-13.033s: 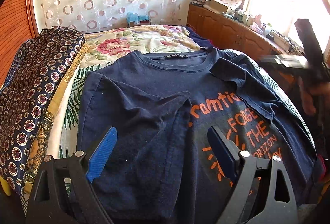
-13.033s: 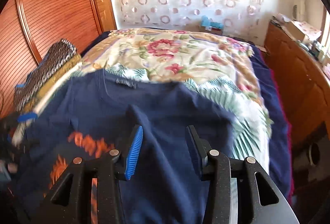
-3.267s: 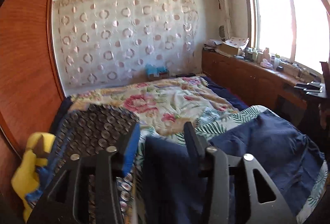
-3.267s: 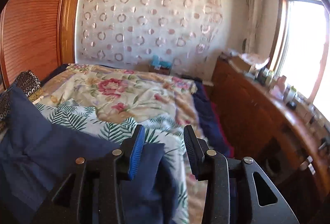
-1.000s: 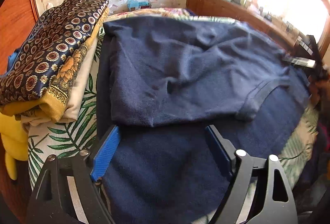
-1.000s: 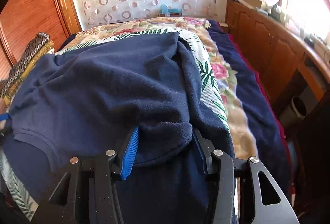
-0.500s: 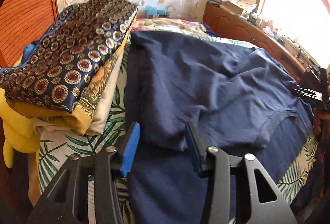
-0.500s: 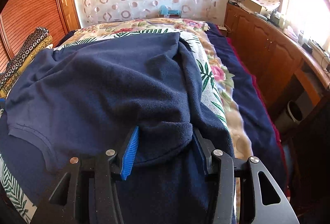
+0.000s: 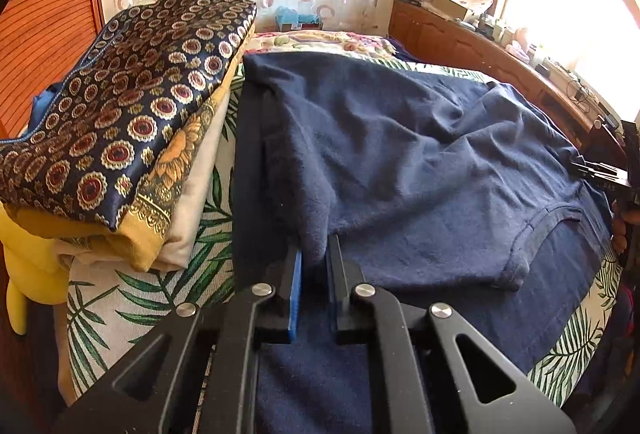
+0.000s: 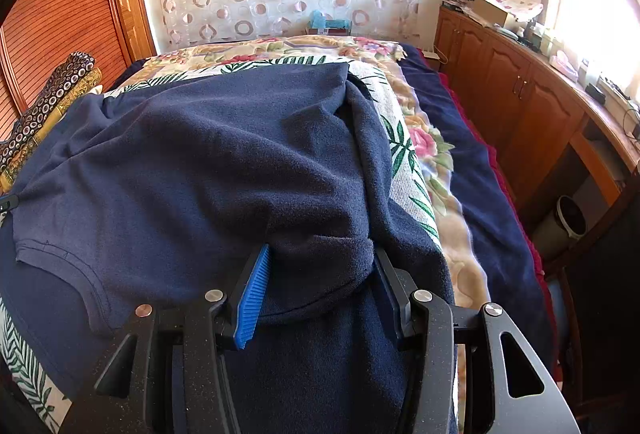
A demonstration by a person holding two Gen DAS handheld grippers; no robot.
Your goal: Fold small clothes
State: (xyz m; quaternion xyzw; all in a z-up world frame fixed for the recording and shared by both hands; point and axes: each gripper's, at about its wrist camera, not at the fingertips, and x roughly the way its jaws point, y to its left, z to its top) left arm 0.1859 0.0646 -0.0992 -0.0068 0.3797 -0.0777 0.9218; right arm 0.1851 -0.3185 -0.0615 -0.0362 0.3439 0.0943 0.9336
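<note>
The left gripper (image 9: 314, 260) has just been closing and now pinches the navy shirt (image 9: 420, 162) at its near corner. The right gripper (image 10: 320, 274) grips a thick bunch, half-spread. The shirt stretches sideways between them on the bed (image 10: 416, 150).

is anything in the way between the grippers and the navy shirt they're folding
Nothing visible. The left gripper has just closed its fingers on a pinch of the navy shirt, and the right gripper has a bunched fold between its fingers. The folded stack sits off beside it.
</note>
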